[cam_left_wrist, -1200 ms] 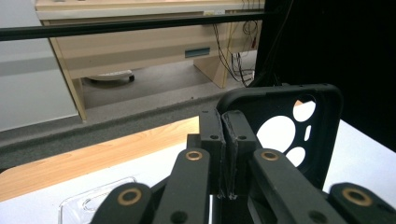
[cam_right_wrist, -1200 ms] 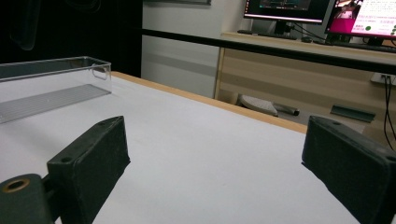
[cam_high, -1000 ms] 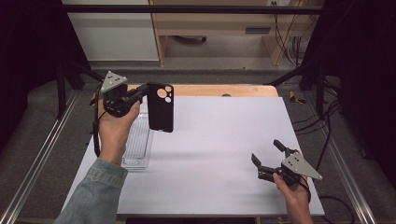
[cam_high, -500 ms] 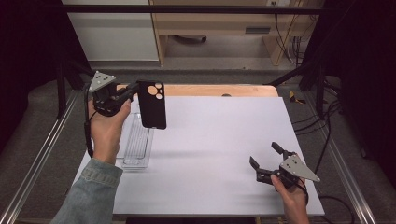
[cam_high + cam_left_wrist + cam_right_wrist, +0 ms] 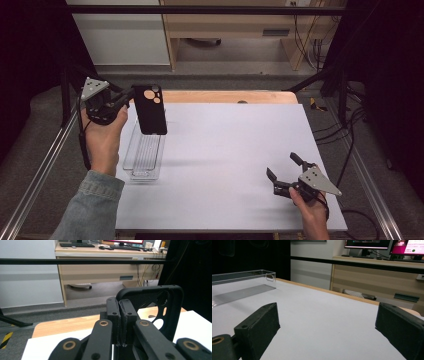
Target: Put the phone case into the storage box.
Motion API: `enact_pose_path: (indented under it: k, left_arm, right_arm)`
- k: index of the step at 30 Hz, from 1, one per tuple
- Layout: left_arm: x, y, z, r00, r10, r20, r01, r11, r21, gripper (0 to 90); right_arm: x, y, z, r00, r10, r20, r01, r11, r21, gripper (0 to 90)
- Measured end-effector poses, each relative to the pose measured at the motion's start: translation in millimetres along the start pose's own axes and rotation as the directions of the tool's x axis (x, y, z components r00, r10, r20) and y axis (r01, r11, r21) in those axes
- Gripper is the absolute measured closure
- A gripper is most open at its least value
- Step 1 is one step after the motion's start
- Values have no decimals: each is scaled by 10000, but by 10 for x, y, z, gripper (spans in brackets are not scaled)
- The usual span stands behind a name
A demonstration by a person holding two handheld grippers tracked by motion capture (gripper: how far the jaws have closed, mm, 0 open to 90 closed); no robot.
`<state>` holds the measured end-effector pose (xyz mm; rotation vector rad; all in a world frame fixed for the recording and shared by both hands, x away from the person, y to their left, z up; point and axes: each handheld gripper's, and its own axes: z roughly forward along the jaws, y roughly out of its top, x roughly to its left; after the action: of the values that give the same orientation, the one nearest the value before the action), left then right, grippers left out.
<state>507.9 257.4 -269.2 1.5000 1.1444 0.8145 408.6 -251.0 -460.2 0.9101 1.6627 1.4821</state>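
Note:
A black phone case point(image 5: 150, 109) with round camera cut-outs hangs upright in the air over the far end of a clear plastic tray point(image 5: 143, 156). My left gripper point(image 5: 131, 96) is shut on the case's upper left edge. In the left gripper view the two pads point(image 5: 121, 322) pinch the case's point(image 5: 160, 307) thin wall, and its open inside faces the camera. My right gripper point(image 5: 284, 166) rests low over the white table top point(image 5: 225, 150) at the near right, its jaws wide apart with nothing between them point(image 5: 327, 327).
The clear tray point(image 5: 242, 287) lies lengthwise along the table's left side. A wooden strip point(image 5: 230, 96) borders the far edge. Metal frame rails point(image 5: 45, 165) run along both sides. Beyond the table stand a desk and cables point(image 5: 320, 50).
My left gripper has carried the phone case leftward, from beside the tray to above its far end. The right gripper has stayed where it was.

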Motion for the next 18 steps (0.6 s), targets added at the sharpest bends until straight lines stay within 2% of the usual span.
enact_pose_path:
  k: [6, 11, 18]
  left_arm:
    - [88, 10, -57, 9997, -34, -260, 30, 9999, -160, 872]
    - [154, 12, -85, 9986, 123, -518, -133, 9997, -181, 872]
    - [269, 6, -119, 9971, 36, -762, -54, 9997, -235, 872]
  right_arm:
    - [22, -11, 6, 10000, -38, -49, 37, 10000, -6, 54]
    - [47, -6, 6, 9999, -114, -52, 113, 9999, -74, 55]
    - [52, -24, 6, 9999, -95, -70, 95, 10000, -28, 56]
